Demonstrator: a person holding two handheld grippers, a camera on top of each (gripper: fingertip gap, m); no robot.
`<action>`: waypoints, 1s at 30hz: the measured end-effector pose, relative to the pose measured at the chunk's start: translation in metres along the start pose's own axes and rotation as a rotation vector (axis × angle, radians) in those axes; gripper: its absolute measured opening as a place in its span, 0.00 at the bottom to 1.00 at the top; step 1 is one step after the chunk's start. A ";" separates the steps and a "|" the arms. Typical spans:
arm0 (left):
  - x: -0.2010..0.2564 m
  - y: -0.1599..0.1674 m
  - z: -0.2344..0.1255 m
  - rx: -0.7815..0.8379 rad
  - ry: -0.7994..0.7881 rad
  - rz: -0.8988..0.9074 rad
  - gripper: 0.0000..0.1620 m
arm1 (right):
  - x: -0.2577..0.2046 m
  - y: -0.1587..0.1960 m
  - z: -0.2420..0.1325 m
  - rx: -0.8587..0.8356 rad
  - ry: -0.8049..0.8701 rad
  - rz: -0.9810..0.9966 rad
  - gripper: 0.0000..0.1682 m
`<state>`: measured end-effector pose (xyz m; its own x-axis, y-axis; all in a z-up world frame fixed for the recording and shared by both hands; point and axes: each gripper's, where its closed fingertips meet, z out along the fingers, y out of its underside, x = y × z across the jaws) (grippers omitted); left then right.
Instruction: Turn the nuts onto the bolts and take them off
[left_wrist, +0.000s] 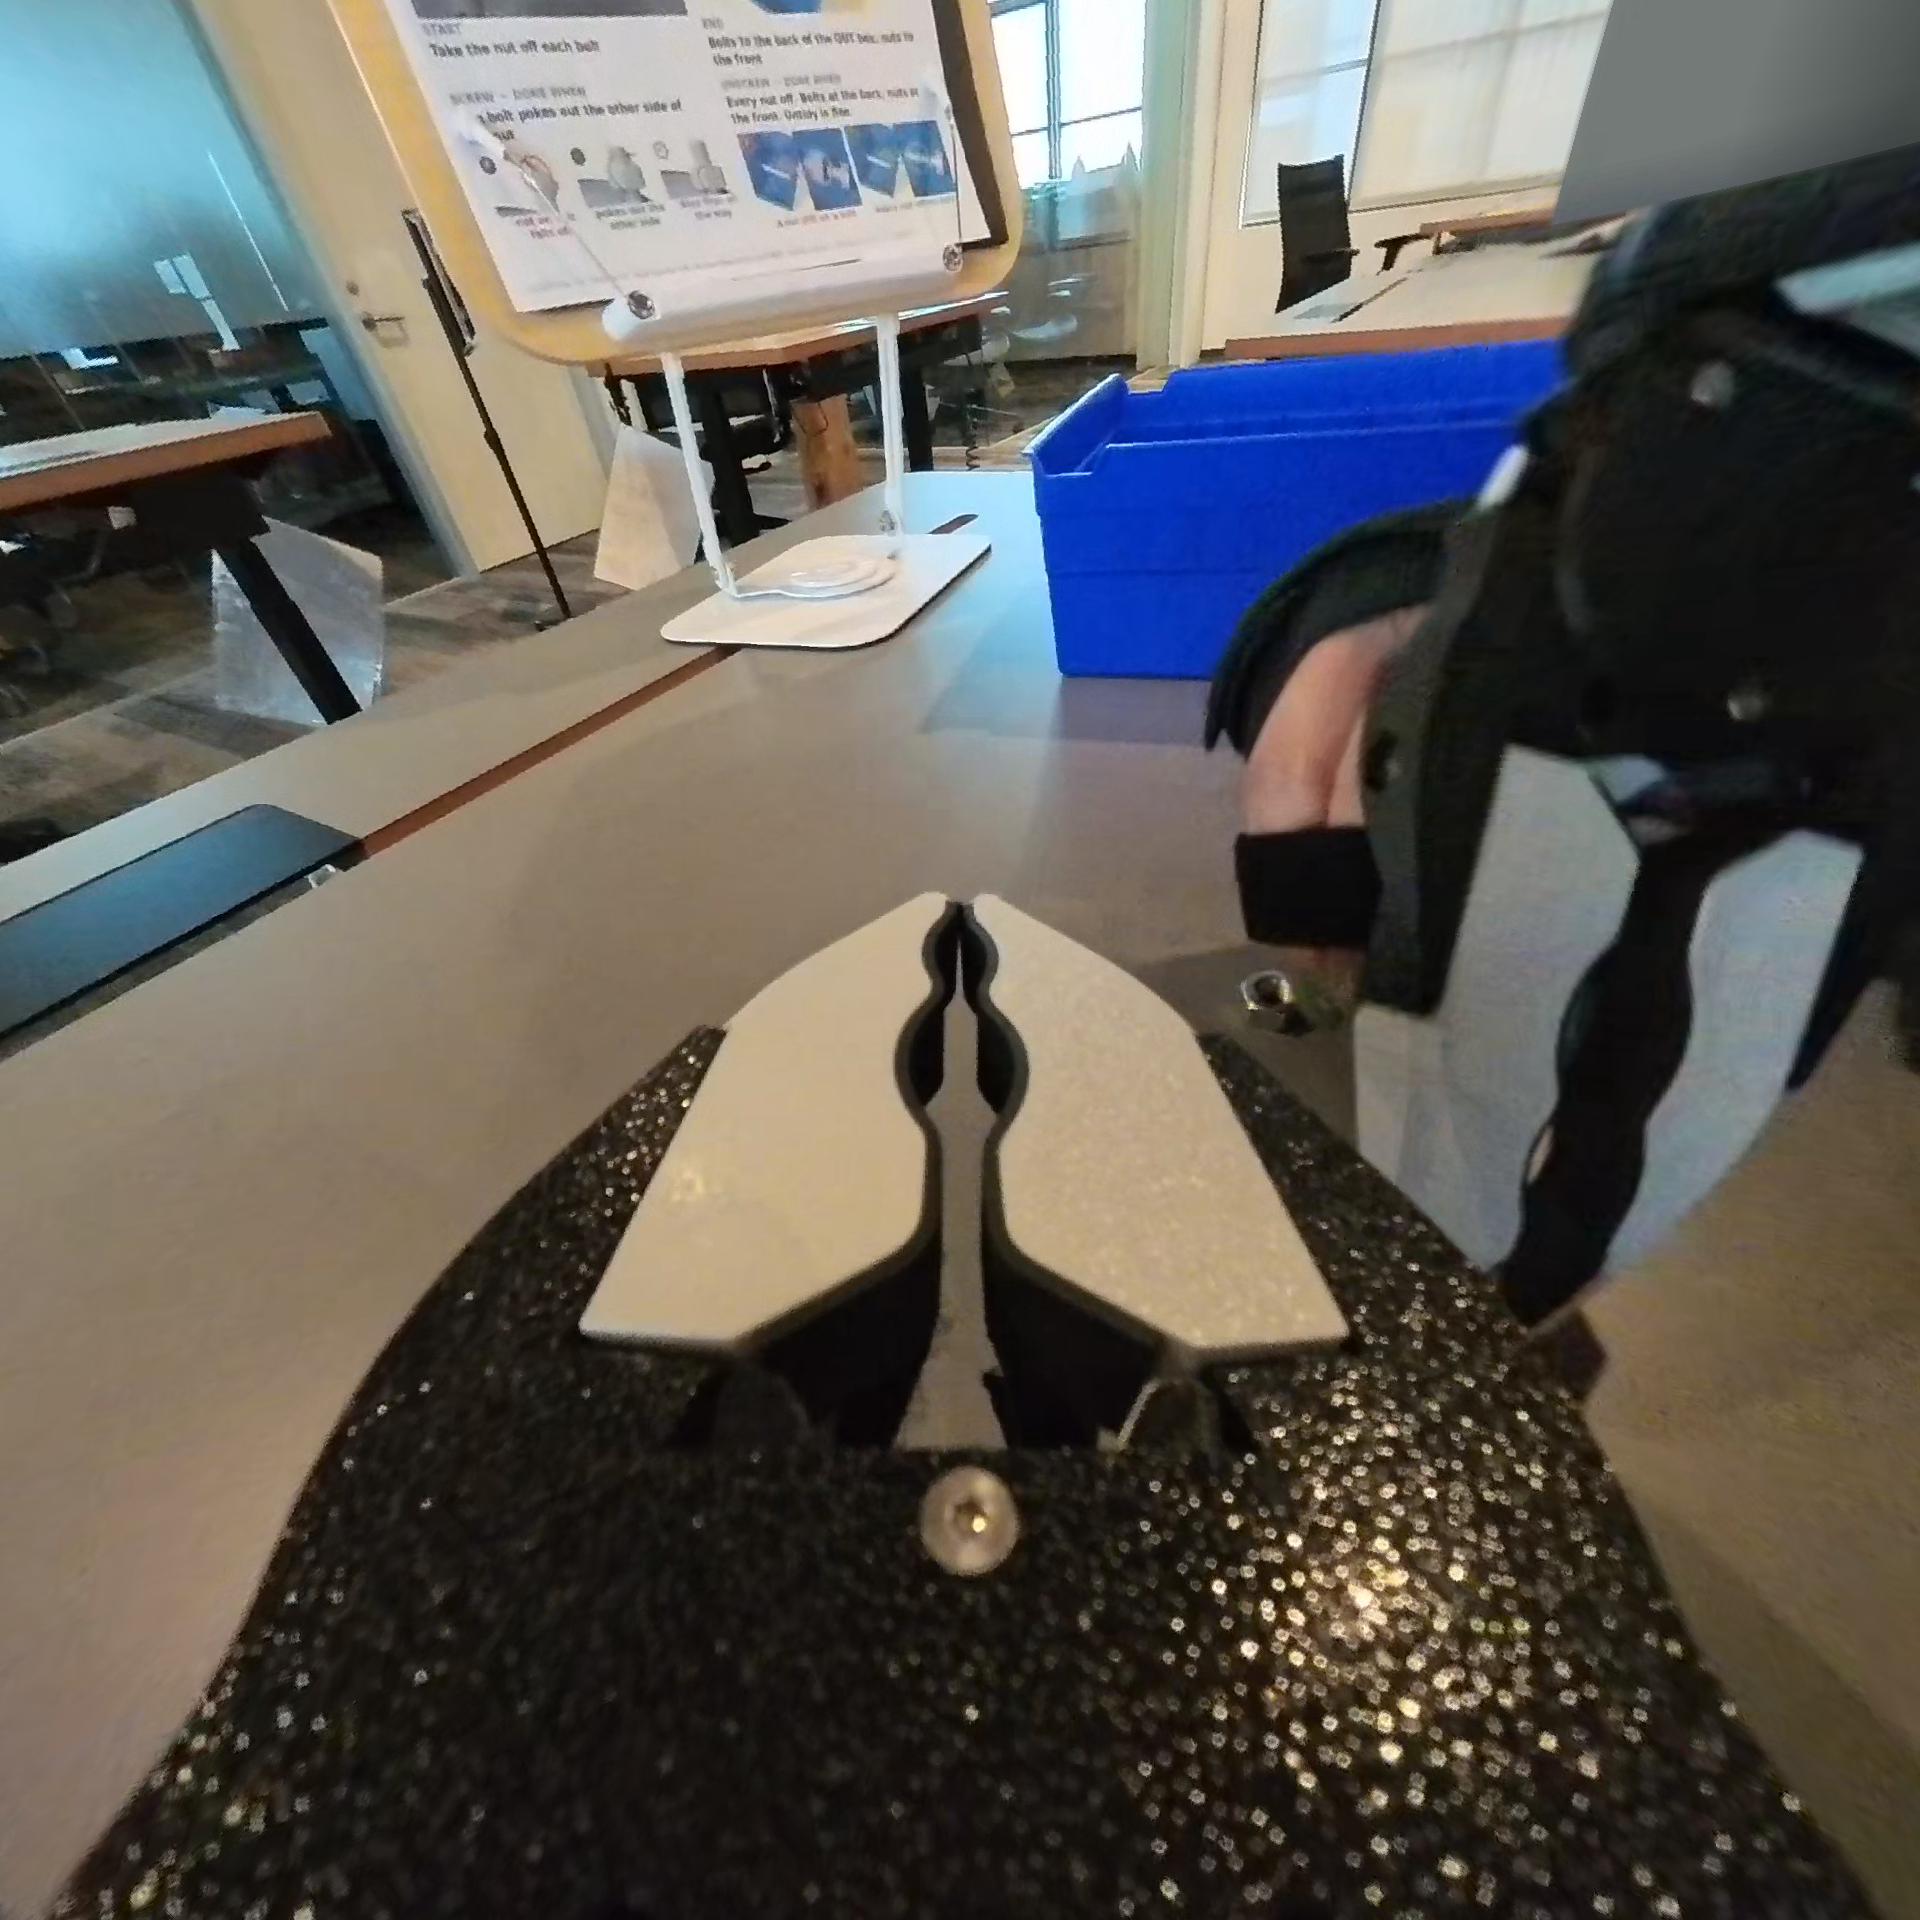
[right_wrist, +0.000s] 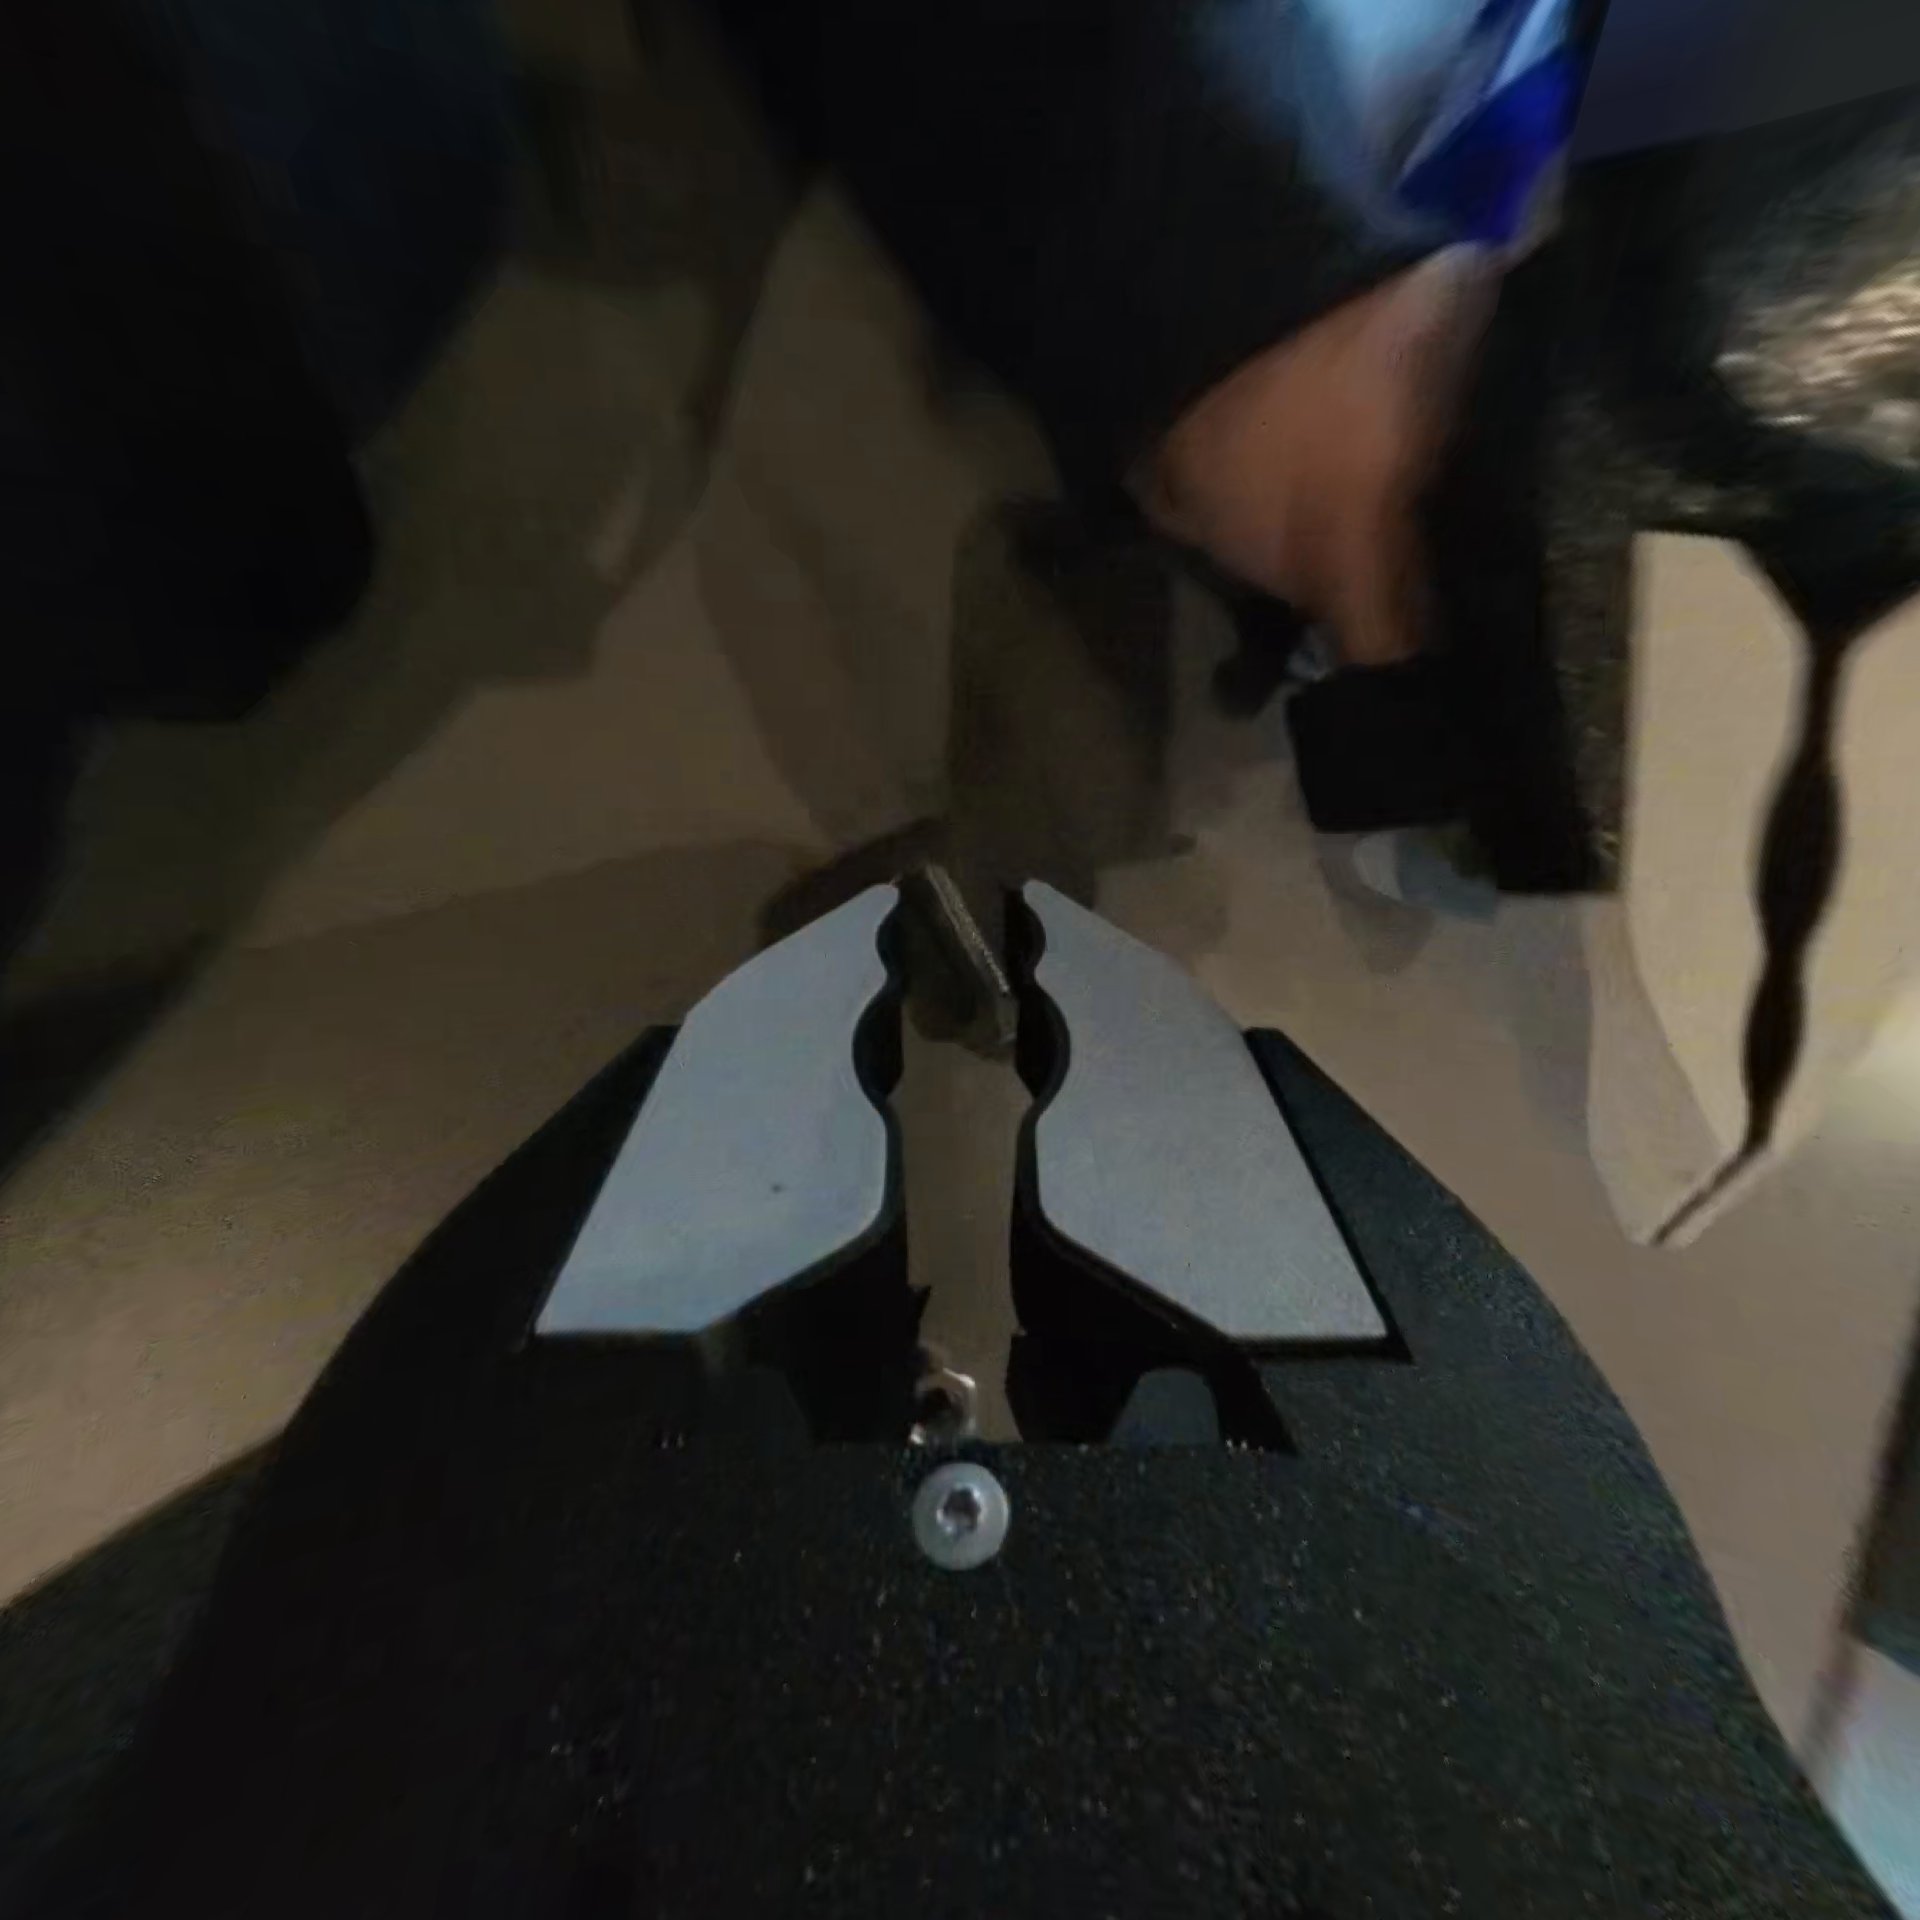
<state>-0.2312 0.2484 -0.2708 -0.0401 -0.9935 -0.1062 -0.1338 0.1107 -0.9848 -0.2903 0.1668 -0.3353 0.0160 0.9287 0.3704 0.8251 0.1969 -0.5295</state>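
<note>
My left gripper (left_wrist: 961, 912) is shut and empty, low over the grey table (left_wrist: 520, 1039). It also shows at the right of the blurred right wrist view (right_wrist: 1704, 1195), fingers together. My right gripper (right_wrist: 961, 902) is shut on a dark threaded bolt (right_wrist: 951, 966) that sits tilted between its fingertips. In the left wrist view the right gripper (left_wrist: 1538, 1299) hangs at the right, pointing down at the table, held by a hand (left_wrist: 1309, 727). A loose steel nut (left_wrist: 1273, 1003) lies on the table just beyond my left fingers to the right, by that hand.
A blue bin (left_wrist: 1195, 540) stands at the back right of the table. A white stand with an instruction board (left_wrist: 727, 156) is at the back centre, its base plate (left_wrist: 831, 592) on the table. A black pad (left_wrist: 156, 914) lies at the left edge.
</note>
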 end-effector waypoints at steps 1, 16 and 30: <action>0.000 0.000 0.000 0.001 -0.002 0.000 0.00 | 0.000 0.006 0.005 -0.081 0.003 -0.052 0.09; -0.001 0.000 0.000 -0.003 -0.003 -0.013 0.00 | 0.008 0.014 0.012 -0.193 -0.071 0.031 0.06; 0.047 -0.032 -0.013 0.214 0.346 -0.030 0.31 | 0.065 -0.004 -0.105 0.960 0.218 0.626 0.06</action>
<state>-0.2416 0.1989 -0.2429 -0.3749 -0.9251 -0.0607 0.0673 0.0382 -0.9970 -0.2333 0.1938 -0.2291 0.4427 0.8925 -0.0860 -0.1263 -0.0329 -0.9914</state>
